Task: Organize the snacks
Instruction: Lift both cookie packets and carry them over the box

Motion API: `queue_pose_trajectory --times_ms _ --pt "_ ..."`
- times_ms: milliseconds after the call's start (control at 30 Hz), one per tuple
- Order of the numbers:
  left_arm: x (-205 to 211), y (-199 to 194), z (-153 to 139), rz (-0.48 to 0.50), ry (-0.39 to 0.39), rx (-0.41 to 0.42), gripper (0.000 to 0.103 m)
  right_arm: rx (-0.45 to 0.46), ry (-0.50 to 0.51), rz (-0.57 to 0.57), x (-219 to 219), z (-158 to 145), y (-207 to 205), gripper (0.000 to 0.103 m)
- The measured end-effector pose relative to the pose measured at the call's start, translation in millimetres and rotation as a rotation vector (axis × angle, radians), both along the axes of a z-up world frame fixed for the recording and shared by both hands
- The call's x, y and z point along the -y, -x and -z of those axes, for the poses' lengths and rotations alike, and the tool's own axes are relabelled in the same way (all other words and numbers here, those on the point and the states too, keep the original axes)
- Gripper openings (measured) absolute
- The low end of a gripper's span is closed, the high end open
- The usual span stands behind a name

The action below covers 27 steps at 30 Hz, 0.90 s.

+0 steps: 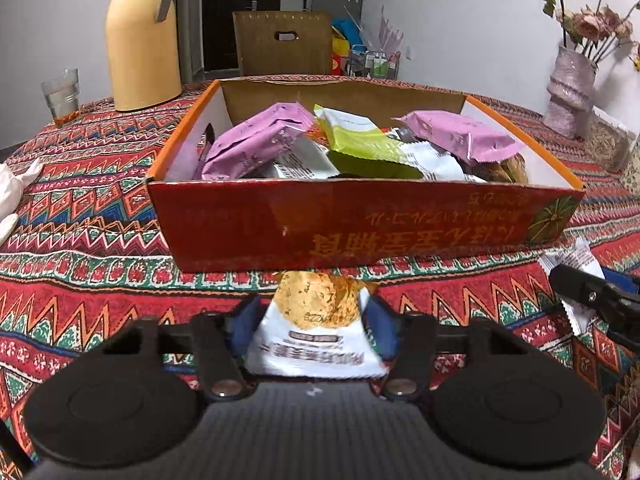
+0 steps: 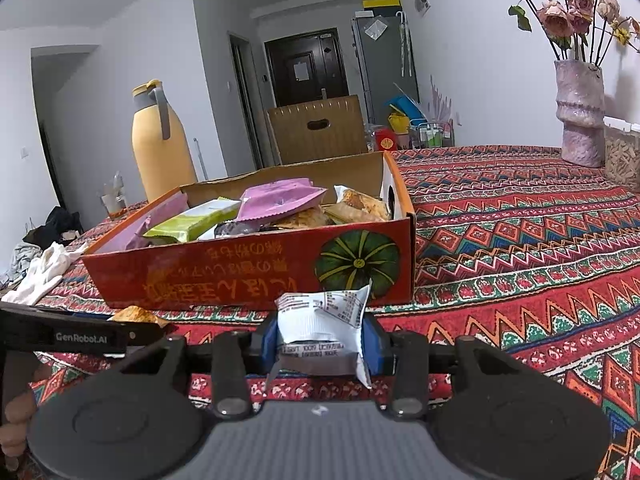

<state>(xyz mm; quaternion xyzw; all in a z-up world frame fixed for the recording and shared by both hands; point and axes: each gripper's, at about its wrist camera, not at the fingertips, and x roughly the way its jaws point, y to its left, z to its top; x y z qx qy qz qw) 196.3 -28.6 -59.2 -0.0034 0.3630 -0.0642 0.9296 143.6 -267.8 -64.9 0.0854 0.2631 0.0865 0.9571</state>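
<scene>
Each hand-held gripper pinches a packet: the left hand-held gripper point(image 1: 314, 322) a cookie packet point(image 1: 316, 320), the right hand-held gripper point(image 2: 322, 336) a white packet point(image 2: 324, 316). Either could snag the red box's point(image 1: 360, 224) near wall, or slide off the heaped snacks point(image 1: 352, 148).

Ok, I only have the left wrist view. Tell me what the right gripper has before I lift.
Observer: The right gripper is shut on a white packet, with the printed back toward its camera.
Operator: My left gripper has the cookie packet. Say where yours sits against the box.
Observer: Low in front of the front wall, by the pumpkin picture, below the rim.
Operator: Check the box's right end for room.
Observer: Orange-brown packets are piled against that end wall.
</scene>
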Motion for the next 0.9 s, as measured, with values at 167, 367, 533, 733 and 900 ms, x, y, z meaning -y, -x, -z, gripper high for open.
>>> queue_pose_trajectory --times_ms 167,367,533,733,900 --pt "-1 4 -2 -0.002 0.008 0.019 0.046 -0.001 0.001 0.0 0 0 0 0.042" --pt "1 7 -7 -0.013 -0.012 0.043 0.043 0.003 0.018 0.007 -2 0 0 0.042" --pt "2 17 -18 -0.017 -0.019 0.078 0.043 0.027 0.031 0.013 -4 -7 5 0.042" --pt "3 27 -39 -0.017 -0.011 0.138 0.043 0.08 0.033 0.014 -6 -26 10 0.042" --pt "7 30 -63 -0.014 0.001 0.204 0.043 0.135 0.036 0.021 -7 -45 8 0.042"
